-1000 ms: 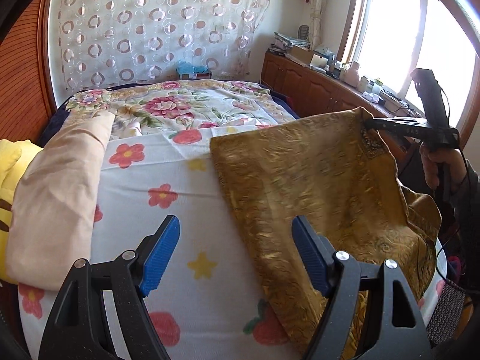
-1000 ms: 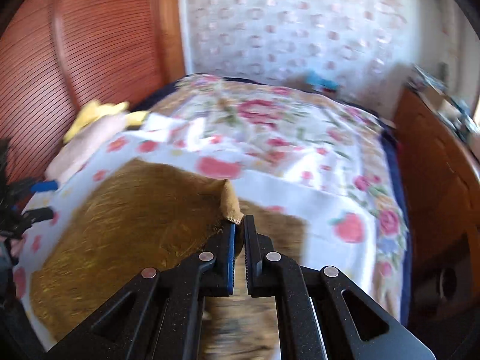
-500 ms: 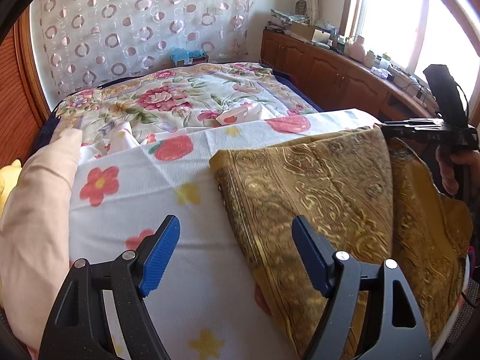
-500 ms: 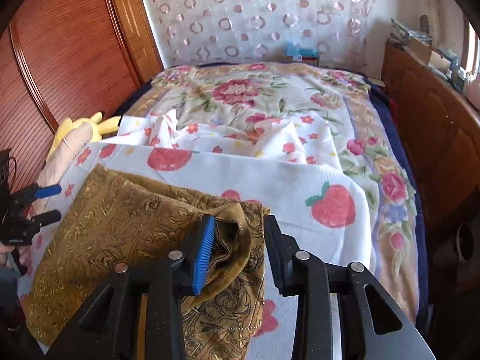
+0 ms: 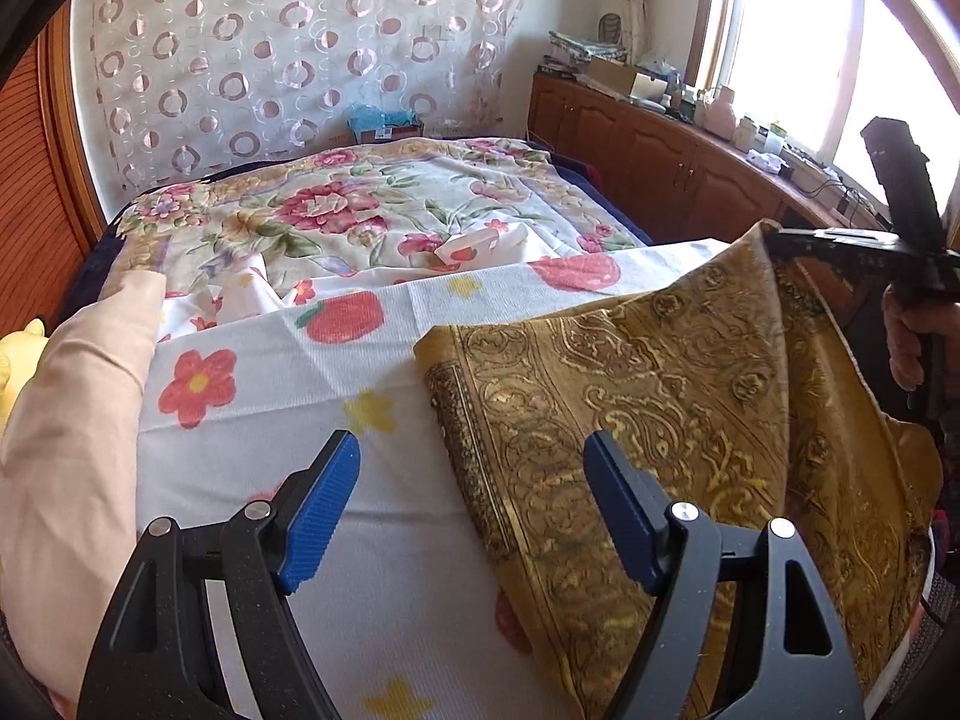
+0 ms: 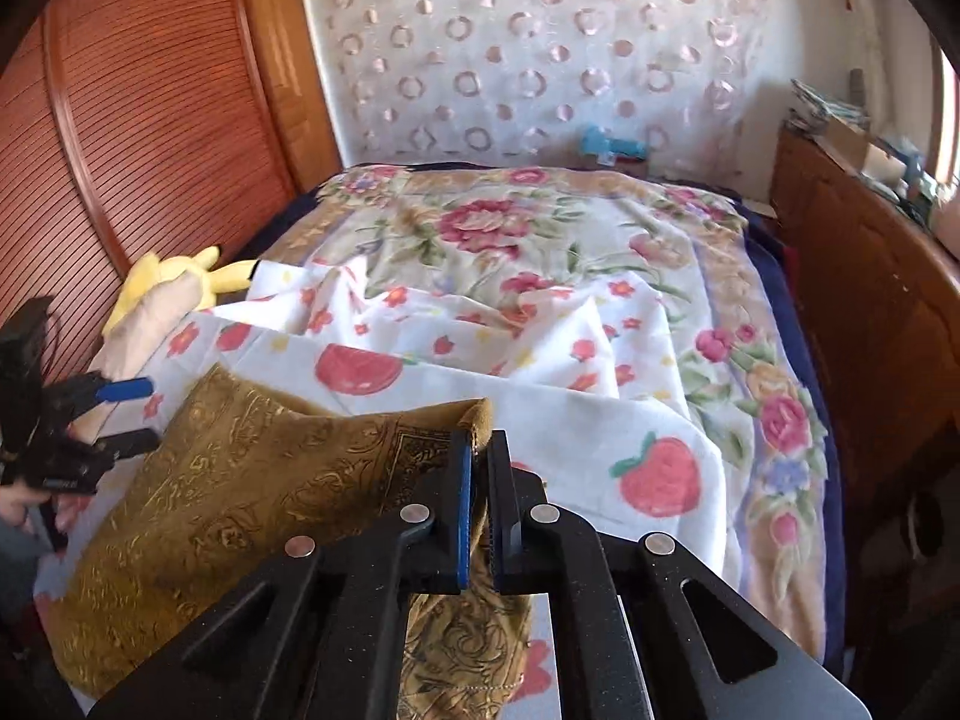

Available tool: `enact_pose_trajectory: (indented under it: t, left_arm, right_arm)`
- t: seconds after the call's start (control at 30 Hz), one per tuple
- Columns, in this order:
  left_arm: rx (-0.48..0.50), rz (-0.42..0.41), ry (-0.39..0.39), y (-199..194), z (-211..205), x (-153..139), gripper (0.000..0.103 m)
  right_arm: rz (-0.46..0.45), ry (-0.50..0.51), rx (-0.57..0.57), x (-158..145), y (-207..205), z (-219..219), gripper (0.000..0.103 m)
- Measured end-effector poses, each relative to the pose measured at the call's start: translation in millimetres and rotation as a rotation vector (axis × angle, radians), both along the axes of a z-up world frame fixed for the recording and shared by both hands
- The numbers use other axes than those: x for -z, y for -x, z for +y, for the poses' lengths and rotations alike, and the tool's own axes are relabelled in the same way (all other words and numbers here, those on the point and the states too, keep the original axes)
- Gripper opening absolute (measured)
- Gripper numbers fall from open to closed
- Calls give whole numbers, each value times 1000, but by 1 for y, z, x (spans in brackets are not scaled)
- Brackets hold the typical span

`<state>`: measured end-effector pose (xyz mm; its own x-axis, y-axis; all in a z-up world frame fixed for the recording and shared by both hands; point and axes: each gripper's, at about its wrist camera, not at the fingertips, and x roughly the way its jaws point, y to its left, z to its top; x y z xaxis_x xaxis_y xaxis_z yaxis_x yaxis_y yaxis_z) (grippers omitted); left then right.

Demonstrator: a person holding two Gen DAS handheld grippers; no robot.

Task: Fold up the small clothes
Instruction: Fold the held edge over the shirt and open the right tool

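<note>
Beside the bed [image 6: 774,312]: one gold cloth [image 5: 660,396], two grippers [image 5: 474,510] [image 6: 480,456], one yellow plush toy [image 6: 180,276], one beige pillow [image 5: 66,420].

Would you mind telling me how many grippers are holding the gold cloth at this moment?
1. The right gripper is shut on a raised corner of the gold cloth; the left gripper is open above the cloth's near edge, gripping nothing.

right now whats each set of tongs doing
left tongs: open, holding nothing.
right tongs: jaws just closed on a corner of the gold cloth.
</note>
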<state>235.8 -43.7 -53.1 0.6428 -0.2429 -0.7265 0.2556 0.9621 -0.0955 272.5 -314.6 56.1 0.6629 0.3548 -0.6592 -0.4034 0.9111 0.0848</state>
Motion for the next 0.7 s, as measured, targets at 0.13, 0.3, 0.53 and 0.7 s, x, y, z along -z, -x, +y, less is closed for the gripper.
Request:
enact_pose_trajectory:
  t: [0.13,0.3,0.53,0.7]
  left_arm:
    - [-1,-11,12,24,2,-4,78]
    - [6,-29,19,57,4,-9,78]
    - [9,-44,43,95,3,-8,78]
    - [22,-45,45,122,1,-1,78]
  right_arm:
    - [39,40,41,11,-1,-2,9]
    - [10,69,77,-1,26,-9,28]
    - [-35,54,56,-10,117,-1,29]
    - [5,51,35,13,165,2,29]
